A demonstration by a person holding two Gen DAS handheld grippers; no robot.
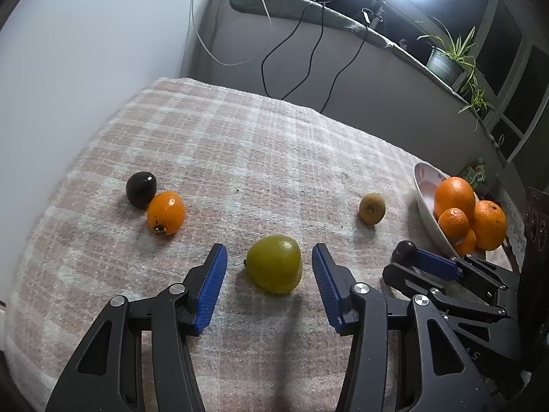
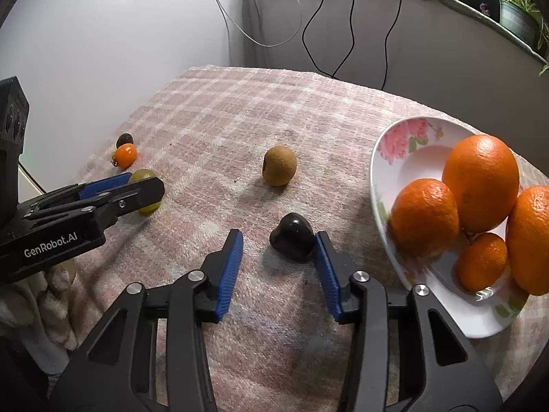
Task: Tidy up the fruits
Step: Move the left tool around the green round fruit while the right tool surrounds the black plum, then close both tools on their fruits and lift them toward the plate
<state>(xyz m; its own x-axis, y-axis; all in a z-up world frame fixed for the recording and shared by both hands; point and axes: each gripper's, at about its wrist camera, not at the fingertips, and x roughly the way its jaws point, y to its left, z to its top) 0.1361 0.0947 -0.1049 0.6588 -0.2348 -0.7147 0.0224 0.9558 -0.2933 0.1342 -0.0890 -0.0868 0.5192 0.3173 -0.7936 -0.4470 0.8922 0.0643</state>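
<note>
Lying on a pink-and-white checked cloth (image 1: 240,144), the loose fruit was spread from left to right. Farthest left sat a glossy dark fruit (image 1: 141,189), touching a shiny orange persimmon (image 1: 166,212) with a dried brown calyx facing the camera. Next came a smooth yellow-green fruit (image 1: 274,263), rounded and slightly lopsided, with a small dark stem end at its left. The left gripper (image 1: 269,257) stood around it, its blue pads on either side with a gap showing at each; the jaws were partly open and pressing on nothing. Further right, alone on the cloth, lay a dull brownish-green kiwi (image 2: 279,165), rough-skinned and matte. Nearer the camera was a second dark fruit (image 2: 292,236), almost black, glossy and lumpy. The right gripper (image 2: 278,238) straddled it: the right pad lay against its side, while the left pad stood clear, so the jaws were narrowed but not clamped. At the far right a white dish (image 2: 387,137) with pink flowers held four oranges (image 2: 481,182), two large and two smaller, piled together and touching.
</note>
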